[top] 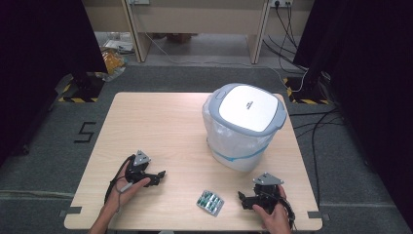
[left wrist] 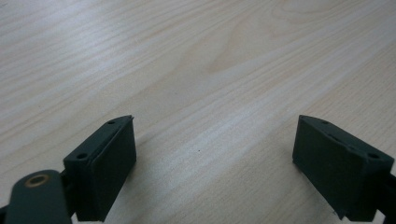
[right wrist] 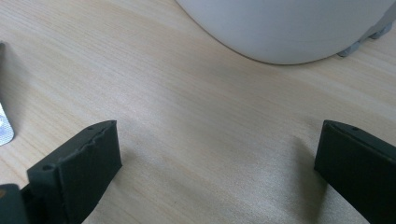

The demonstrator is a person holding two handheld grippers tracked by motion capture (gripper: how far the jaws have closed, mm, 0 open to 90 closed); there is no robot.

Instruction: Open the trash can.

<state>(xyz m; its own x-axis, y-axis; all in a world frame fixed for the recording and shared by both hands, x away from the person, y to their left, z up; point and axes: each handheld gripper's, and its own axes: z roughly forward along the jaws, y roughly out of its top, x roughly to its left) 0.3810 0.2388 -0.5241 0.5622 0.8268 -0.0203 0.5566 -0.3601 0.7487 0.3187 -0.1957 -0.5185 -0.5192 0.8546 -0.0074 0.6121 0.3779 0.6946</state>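
Note:
A white bin (top: pixel 243 126) with a grey-rimmed lid and a plastic liner stands on the right half of the wooden table (top: pixel 160 126). A blister pack of green and white capsules (top: pixel 210 203) lies near the front edge, between the two hands. My left gripper (top: pixel 157 178) rests low at the front left, open, with bare wood between its jaws (left wrist: pixel 215 154). My right gripper (top: pixel 242 198) sits at the front right, open and holding nothing (right wrist: pixel 217 158). In the right gripper view the bin's base (right wrist: pixel 285 28) curves ahead and the blister pack's corner (right wrist: pixel 4 128) shows at the left edge.
Grey floor surrounds the table. Black curtains hang at both sides. Cables (top: pixel 311 122) run across the floor at the right, and a wooden desk (top: pixel 195 19) stands behind. A black "5" mark (top: pixel 85 131) lies on the floor at the left.

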